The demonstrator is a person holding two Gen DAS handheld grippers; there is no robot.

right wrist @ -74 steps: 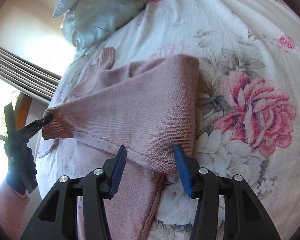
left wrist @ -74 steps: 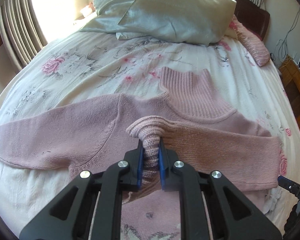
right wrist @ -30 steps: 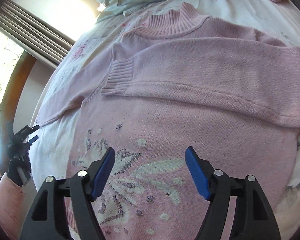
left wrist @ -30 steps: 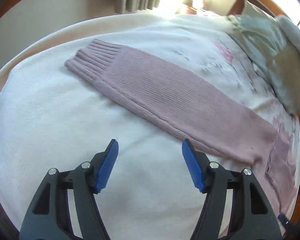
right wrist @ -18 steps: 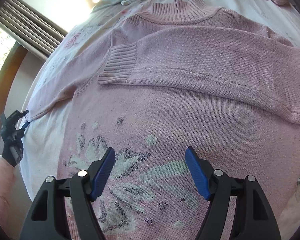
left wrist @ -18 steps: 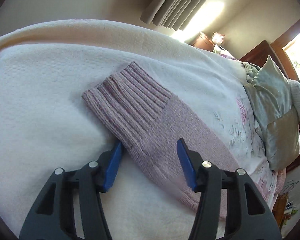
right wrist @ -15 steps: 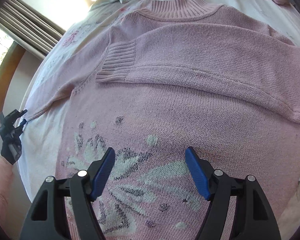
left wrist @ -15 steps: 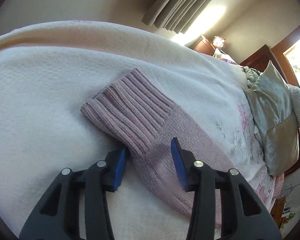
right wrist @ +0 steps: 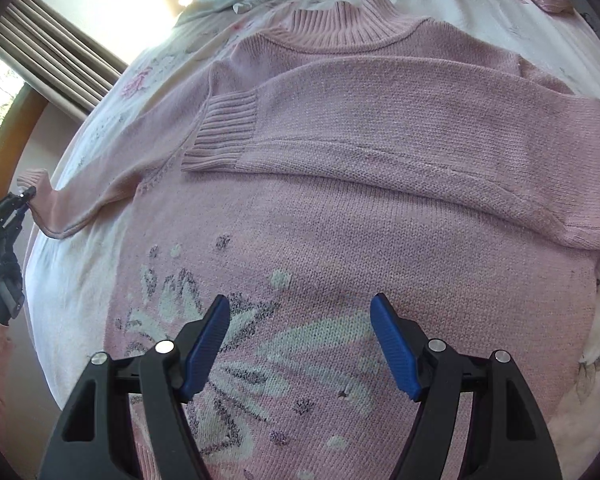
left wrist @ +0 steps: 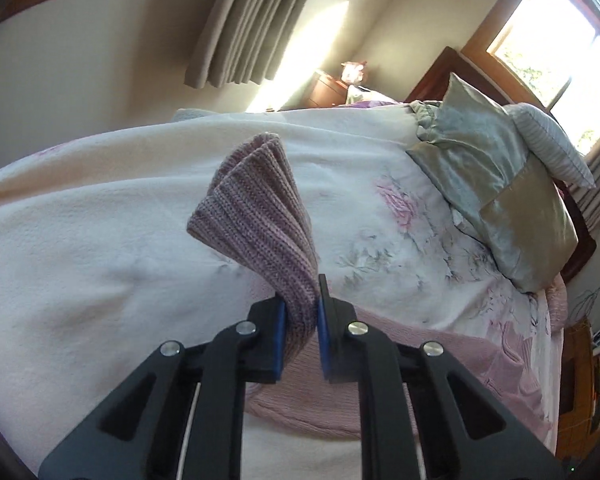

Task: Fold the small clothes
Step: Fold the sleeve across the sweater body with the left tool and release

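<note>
Left wrist view shows the left hand-held gripper [left wrist: 302, 334] pinched tight on the ribbed cuff [left wrist: 256, 216] of a pink sweater [left wrist: 420, 364]. Its two blue pads [left wrist: 278, 332] squeeze the knit between them, and the cuff sticks up and fans out above the bed [left wrist: 80, 280]. More of the pink knit lies flat on the bed below and to the right of the black arms. A grey curtain [left wrist: 252, 20] hangs on the wall behind. Farther right a shiny grey and gold pillow [left wrist: 500, 184] sits at the head of the bed, with a striped pillow [left wrist: 552, 144] behind it and a bright window [left wrist: 548, 36] above. Right wrist view shows the same sweater [right wrist: 380, 232] spread out flat on the flowered bed cover [right wrist: 72, 280]. At the far left edge the left hand-held gripper [right wrist: 24, 196] holds the end of one sleeve [right wrist: 100, 184], which stretches out to the side of the sweater. The other sleeve [right wrist: 400, 132] is folded across the chest, and its ribbed end [right wrist: 224, 136] lies near the left shoulder. The ribbed collar [right wrist: 340, 20] is at the top, close to the pillows. A white flower pattern [right wrist: 280, 352] is knitted on the front. The right hand-held gripper [right wrist: 300, 344] is wide open over that pattern and holds nothing, with its blue fingers [right wrist: 208, 340] well apart.
</note>
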